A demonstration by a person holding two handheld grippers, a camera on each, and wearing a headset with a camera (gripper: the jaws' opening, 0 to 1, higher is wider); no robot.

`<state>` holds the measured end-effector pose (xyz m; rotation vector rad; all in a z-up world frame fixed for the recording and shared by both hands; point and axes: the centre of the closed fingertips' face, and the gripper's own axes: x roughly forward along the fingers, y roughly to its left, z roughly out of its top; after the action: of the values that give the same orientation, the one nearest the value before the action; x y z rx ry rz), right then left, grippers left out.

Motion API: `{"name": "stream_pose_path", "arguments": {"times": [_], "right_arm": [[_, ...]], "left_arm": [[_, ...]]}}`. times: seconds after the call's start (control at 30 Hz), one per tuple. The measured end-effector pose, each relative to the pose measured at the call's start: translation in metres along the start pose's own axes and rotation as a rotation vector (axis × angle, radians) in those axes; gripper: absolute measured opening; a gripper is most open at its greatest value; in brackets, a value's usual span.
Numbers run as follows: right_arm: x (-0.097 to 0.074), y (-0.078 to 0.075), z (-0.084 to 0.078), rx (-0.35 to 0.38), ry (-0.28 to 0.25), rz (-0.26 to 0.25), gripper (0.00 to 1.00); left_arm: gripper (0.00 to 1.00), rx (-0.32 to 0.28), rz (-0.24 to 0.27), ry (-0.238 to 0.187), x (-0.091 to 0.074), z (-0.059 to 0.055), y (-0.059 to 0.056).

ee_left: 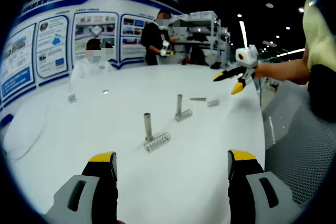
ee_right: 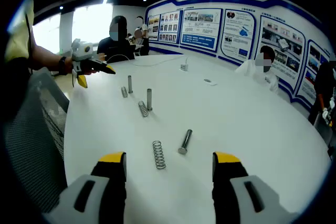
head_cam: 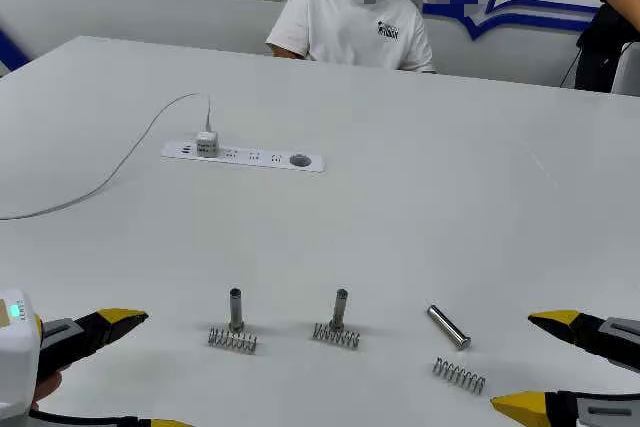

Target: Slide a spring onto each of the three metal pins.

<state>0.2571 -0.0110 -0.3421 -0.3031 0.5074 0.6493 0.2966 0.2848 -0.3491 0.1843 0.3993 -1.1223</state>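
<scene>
The left gripper (ee_left: 172, 157) and right gripper (ee_right: 169, 157) both had their jaws apart, flanking two upright pins (head_cam: 236, 309) and one flat pin (head_cam: 449, 327), a spring (head_cam: 336, 336) beside each. Beyond lay a power strip (head_cam: 243, 156); the left gripper view added shelves (ee_left: 207, 22).

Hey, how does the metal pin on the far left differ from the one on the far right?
The left pin stands upright on the table, while the right pin lies on its side, angled across it. The left pin's spring lies right at its base, whereas the right pin's spring lies apart from it, toward the near edge. Both pins are bare metal, with no spring on them yet.
</scene>
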Motion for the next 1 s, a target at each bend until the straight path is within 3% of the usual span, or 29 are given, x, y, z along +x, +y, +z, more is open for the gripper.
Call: {"name": "stream_pose_path", "arguments": {"times": [0.63,1.0], "right_arm": [[-0.005,-0.004,-0.001,0.021,-0.007,-0.021,0.66],[-0.001,-0.012,0.008,0.06,-0.005,-0.036,0.59]], "left_arm": [[0.89,0.005,-0.021,-0.003,0.003,0.004,-0.006],[0.88,-0.001,-0.022,-0.004,0.004,0.004,-0.005]]}}
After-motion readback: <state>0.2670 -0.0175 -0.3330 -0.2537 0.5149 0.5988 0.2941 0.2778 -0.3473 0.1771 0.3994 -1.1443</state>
